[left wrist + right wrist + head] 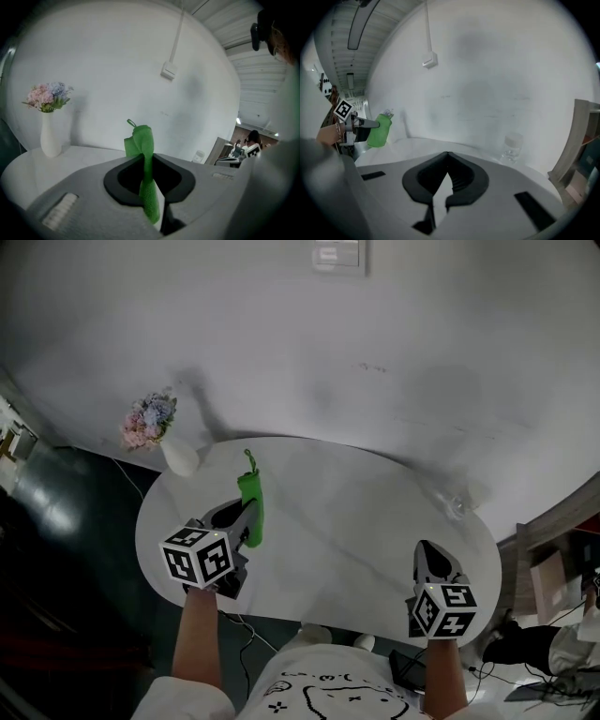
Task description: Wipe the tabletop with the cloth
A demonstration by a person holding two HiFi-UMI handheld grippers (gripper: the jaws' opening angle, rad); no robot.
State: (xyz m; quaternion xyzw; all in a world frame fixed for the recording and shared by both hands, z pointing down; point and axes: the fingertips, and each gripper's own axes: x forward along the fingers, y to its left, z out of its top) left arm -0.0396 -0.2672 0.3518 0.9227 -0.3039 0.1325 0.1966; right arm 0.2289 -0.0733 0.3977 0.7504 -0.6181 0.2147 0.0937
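Note:
A green cloth (pixel 250 507) with a small hanging loop is pinched between the jaws of my left gripper (pixel 249 518) over the left part of the white round table (pixel 356 521). In the left gripper view the cloth (pixel 143 145) stands bunched up past the left gripper (pixel 146 159), off the tabletop. In the right gripper view the cloth (pixel 378 131) hangs from that gripper above the table's far left. My right gripper (pixel 429 554) hovers at the table's front right, jaws closed tip to tip on nothing (pixel 448 155).
A white vase of pink and blue flowers (pixel 176 457) stands at the table's back left edge, also in the left gripper view (pixel 49 136). A clear plastic bottle (pixel 457 507) stands at the right edge near the wall (pixel 512 146). Cables lie on the floor below.

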